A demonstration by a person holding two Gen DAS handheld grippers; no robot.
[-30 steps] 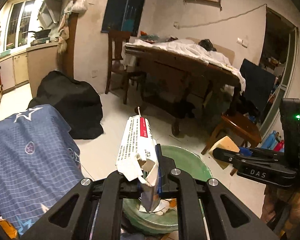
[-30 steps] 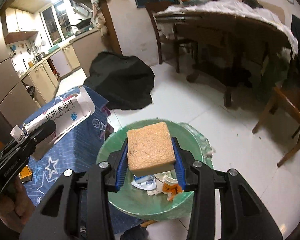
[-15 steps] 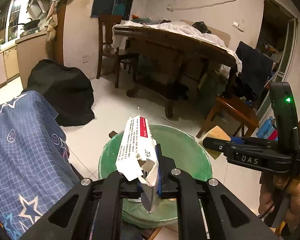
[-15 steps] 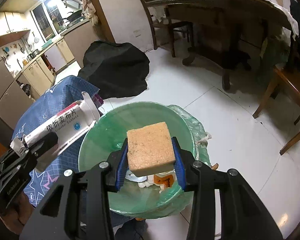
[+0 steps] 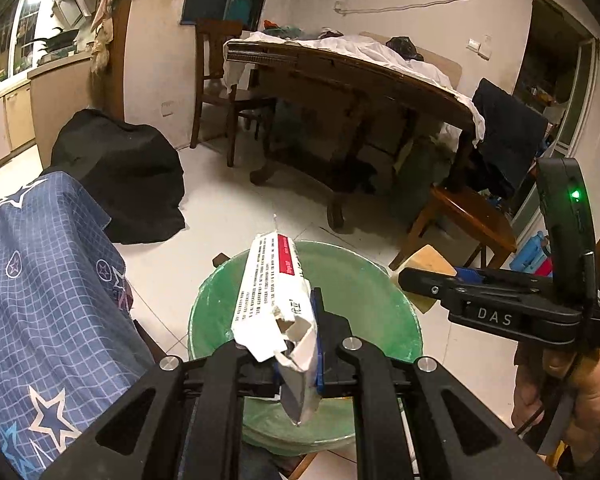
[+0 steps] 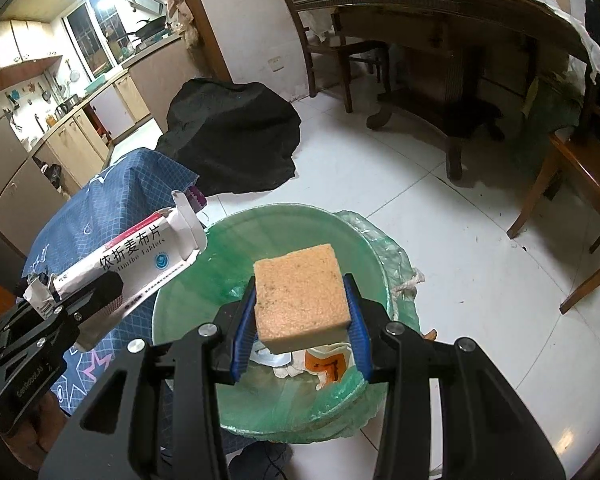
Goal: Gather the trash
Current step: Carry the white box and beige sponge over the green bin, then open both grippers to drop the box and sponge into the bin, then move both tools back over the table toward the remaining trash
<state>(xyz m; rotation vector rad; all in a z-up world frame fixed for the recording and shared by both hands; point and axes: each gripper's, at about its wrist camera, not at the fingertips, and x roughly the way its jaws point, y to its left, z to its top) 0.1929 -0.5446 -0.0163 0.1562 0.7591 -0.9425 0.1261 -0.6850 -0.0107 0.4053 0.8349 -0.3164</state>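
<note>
My left gripper (image 5: pixel 296 344) is shut on a torn white tablet box (image 5: pixel 270 284) with red and black print, held over the near rim of a green-lined trash bin (image 5: pixel 380 280). The box also shows in the right wrist view (image 6: pixel 136 260), at the bin's left edge. My right gripper (image 6: pixel 300 320) is shut on a tan sponge block (image 6: pixel 300 296) and holds it above the bin (image 6: pixel 300 224). Crumpled paper and an orange wrapper (image 6: pixel 324 364) lie in the bin. The right gripper (image 5: pixel 420 276) and sponge (image 5: pixel 428 258) appear at the right of the left wrist view.
A table under a blue star-print cloth (image 5: pixel 40 280) stands left of the bin. A black covered heap (image 5: pixel 120 172) lies on the white tile floor. A large wooden table (image 5: pixel 340 80) with chairs (image 5: pixel 468 208) stands behind.
Both grippers have moved forward over the bin, which now fills more of each view. The box and sponge stay gripped.
</note>
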